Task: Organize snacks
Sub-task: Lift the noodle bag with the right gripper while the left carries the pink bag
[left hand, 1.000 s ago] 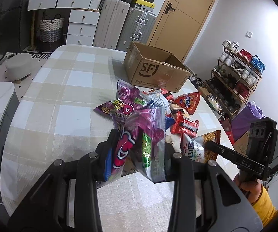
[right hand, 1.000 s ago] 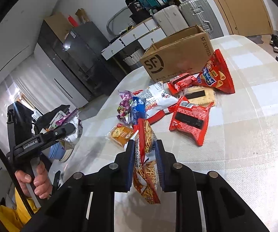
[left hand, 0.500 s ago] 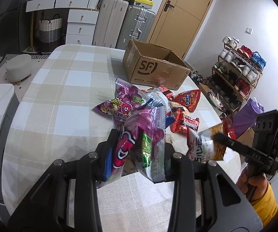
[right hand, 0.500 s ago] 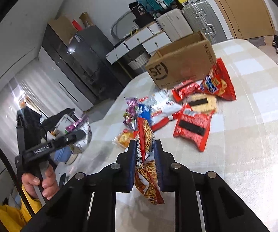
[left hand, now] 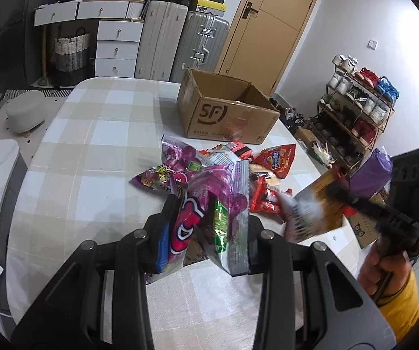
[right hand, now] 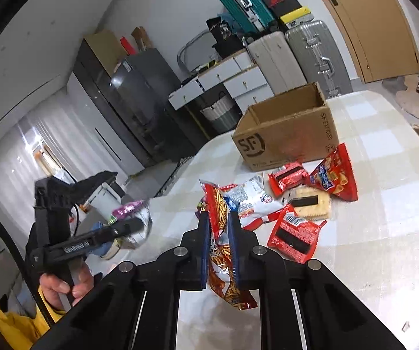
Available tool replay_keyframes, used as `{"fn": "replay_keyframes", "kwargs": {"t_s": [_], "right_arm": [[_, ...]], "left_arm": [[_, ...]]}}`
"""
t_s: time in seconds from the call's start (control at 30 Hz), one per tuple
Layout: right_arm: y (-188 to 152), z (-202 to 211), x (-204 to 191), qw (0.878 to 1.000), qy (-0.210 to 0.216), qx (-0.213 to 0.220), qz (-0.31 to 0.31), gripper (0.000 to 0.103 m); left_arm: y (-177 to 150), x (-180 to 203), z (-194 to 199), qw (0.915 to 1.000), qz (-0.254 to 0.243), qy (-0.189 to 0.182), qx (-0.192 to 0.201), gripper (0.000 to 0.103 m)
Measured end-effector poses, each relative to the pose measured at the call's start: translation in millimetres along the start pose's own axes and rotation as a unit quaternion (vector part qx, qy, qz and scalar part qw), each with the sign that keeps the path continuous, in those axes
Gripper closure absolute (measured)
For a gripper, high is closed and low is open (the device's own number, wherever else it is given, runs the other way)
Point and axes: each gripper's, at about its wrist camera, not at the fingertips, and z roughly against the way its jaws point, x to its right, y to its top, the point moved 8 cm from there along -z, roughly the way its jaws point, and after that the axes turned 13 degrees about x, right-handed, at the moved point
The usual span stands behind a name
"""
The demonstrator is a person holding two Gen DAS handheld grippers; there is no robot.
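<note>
My left gripper (left hand: 206,218) is shut on a purple candy bag (left hand: 218,201) and holds it above the checked table (left hand: 98,151). My right gripper (right hand: 219,224) is shut on a red fries snack bag (right hand: 219,213), lifted off the table. That bag also shows, blurred, in the left wrist view (left hand: 311,207), with the right gripper (left hand: 340,192) at the right. The left gripper (right hand: 139,224) shows at the left of the right wrist view. An open SF cardboard box (left hand: 226,110) stands at the far side. Several snack packs (right hand: 296,204) lie between it and me.
Another purple candy bag (left hand: 174,163) lies left of the pile. Suitcases (left hand: 180,40) and white drawers (left hand: 116,40) stand beyond the table. A shoe rack (left hand: 358,110) is to the right. A black fridge (right hand: 133,99) is off the table's left side.
My right gripper has lifted the fries bag off the table and raised it higher. The left gripper has kept its hold on the purple bag, with little movement.
</note>
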Motion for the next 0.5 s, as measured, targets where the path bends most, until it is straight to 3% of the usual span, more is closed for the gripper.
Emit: {"fn": "replay_keyframes", "kwargs": {"t_s": [0.13,0.33,0.5], "right_arm": [[-30,-10,11,0.999,-0.005,-0.037,-0.017,0.096],[-50,-8,33,0.997,0.002,-0.051,-0.066,0.097],[-77,-10,47,0.990,0.006,-0.087,-0.111,0.088]], "left_arm": [[-4,0,-1,1.0000,0.003,-0.001,-0.006,0.070],[-13,-3,-5,0.9998,0.006,0.001,-0.017,0.070],[-17,-4,-7,0.9997,0.010,0.001,-0.020,0.070]]}}
